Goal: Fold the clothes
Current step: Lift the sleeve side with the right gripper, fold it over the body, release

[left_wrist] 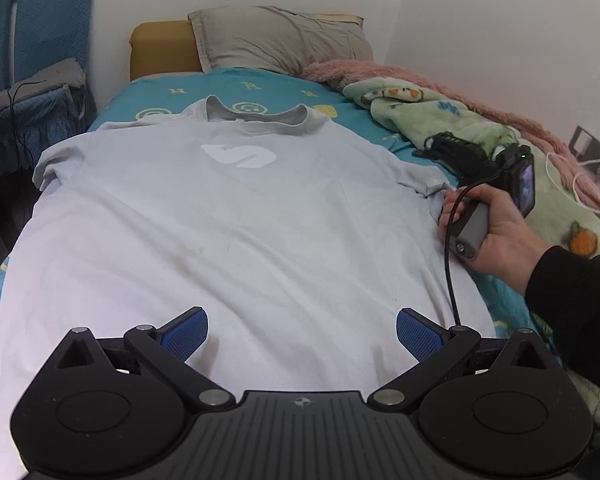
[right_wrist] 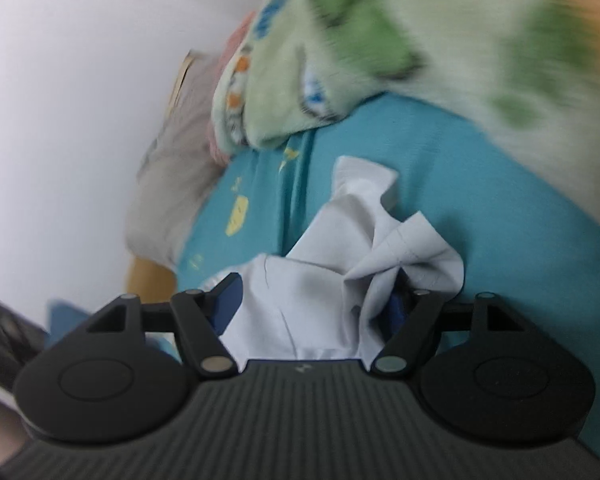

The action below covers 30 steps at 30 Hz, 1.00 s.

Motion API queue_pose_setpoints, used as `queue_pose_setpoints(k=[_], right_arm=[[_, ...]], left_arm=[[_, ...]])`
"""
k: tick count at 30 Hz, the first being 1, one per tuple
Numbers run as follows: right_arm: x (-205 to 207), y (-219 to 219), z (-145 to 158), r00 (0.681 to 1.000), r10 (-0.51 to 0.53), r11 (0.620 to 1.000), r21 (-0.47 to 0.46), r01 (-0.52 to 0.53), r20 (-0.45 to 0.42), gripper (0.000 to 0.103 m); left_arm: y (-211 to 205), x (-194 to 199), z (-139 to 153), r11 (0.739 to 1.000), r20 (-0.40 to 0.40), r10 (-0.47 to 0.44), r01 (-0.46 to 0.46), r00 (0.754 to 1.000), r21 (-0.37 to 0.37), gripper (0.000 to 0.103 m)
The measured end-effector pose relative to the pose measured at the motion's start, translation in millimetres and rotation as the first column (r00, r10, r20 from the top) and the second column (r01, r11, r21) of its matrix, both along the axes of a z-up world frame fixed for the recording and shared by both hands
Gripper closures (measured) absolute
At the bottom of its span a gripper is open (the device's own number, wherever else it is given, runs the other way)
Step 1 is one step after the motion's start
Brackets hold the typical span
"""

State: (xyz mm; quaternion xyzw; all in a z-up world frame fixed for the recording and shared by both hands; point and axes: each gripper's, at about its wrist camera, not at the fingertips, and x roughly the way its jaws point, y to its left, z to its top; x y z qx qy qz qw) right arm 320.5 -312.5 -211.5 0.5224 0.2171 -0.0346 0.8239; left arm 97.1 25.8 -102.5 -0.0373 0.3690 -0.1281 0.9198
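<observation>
A pale grey T-shirt (left_wrist: 228,216) with a white chest logo lies face up and spread flat on the bed, collar towards the pillow. My left gripper (left_wrist: 302,330) hovers open over the shirt's lower part, its blue pads (left_wrist: 188,330) wide apart with nothing between them. A hand (left_wrist: 500,240) in a black sleeve holds my right gripper (left_wrist: 440,148) at the shirt's right sleeve. In the right wrist view that sleeve (right_wrist: 380,248) is bunched up between the spread fingers of my right gripper (right_wrist: 312,304), which is open. The view is blurred.
The teal bedsheet (left_wrist: 160,92) covers the bed. A grey pillow (left_wrist: 276,36) leans at the head, and a green patterned blanket (left_wrist: 472,120) and pink blanket (left_wrist: 380,70) lie along the right wall side. Blue chairs (left_wrist: 40,40) stand to the left. A black cable (left_wrist: 450,264) trails over the shirt.
</observation>
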Motion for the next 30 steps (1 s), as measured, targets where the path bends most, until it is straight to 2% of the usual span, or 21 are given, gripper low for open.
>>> queue_pose_setpoints(k=[3,5,6,7,9,12,16,20,24,27,30], right_arm=[[20.0,10.6,5.4,0.999,0.023,0.995,-0.096,-0.026,-0.028,0.03],[30.7,16.4,8.5,0.999,0.025,0.989,-0.143,-0.031,-0.047,0.035],[31.6,20.7,16.5,0.999,0.024,0.984,-0.175,-0.032,-0.048,0.048],[31.6,25.7,26.6,0.999,0.026,0.976,-0.213,-0.036,-0.048,0.069],[31.7,35.7,47.0,0.998,0.031,0.957,-0.288,-0.043,-0.047,0.091],[31.9,50.7,77.5,0.998,0.038,0.916,-0.397,-0.053,-0.047,0.094],[32.2,70.7,118.1,0.998,0.047,0.843,-0.533,-0.065,-0.048,0.095],[26.0,120.1,164.6,0.997,0.075,0.732,-0.677,-0.067,-0.018,0.095],[32.1,203.1,185.4,0.988,0.153,0.538,-0.837,-0.097,-0.016,0.095],[36.0,272.3,171.4,0.966,0.254,0.418,-0.894,-0.159,-0.053,0.095],[43.8,337.6,136.4,0.928,0.35,0.287,-0.928,-0.236,-0.128,0.095]], left_arm=[[0.2,10.7,-0.2,1.0,-0.008,0.012,-0.012,1.0,-0.017,0.001],[3.8,14.2,1.1,0.999,-0.009,0.019,-0.02,1.0,-0.037,0.002],[5.8,15.4,2.5,0.999,-0.006,0.023,-0.023,1.0,-0.048,0.002],[8.2,16.5,4.5,0.998,0.0,0.027,-0.027,1.0,-0.057,0.002],[14.1,18.2,10.3,0.997,0.017,0.038,-0.037,0.999,-0.072,0.002],[25.8,17.5,22.4,0.994,0.043,0.058,-0.053,0.997,-0.1,0.002],[46.7,11.1,42.4,0.988,0.086,0.101,-0.09,0.991,-0.127,0.002],[77.8,1.9,62.4,0.979,0.109,0.161,-0.145,0.981,-0.144,0.002],[114.7,-3.6,74.0,0.964,0.107,0.236,-0.218,0.966,-0.154,0.002],[142.4,-1.7,76.1,0.948,0.093,0.293,-0.276,0.952,-0.156,0.002],[166.8,6.3,71.2,0.924,0.047,0.351,-0.338,0.935,-0.178,0.002]])
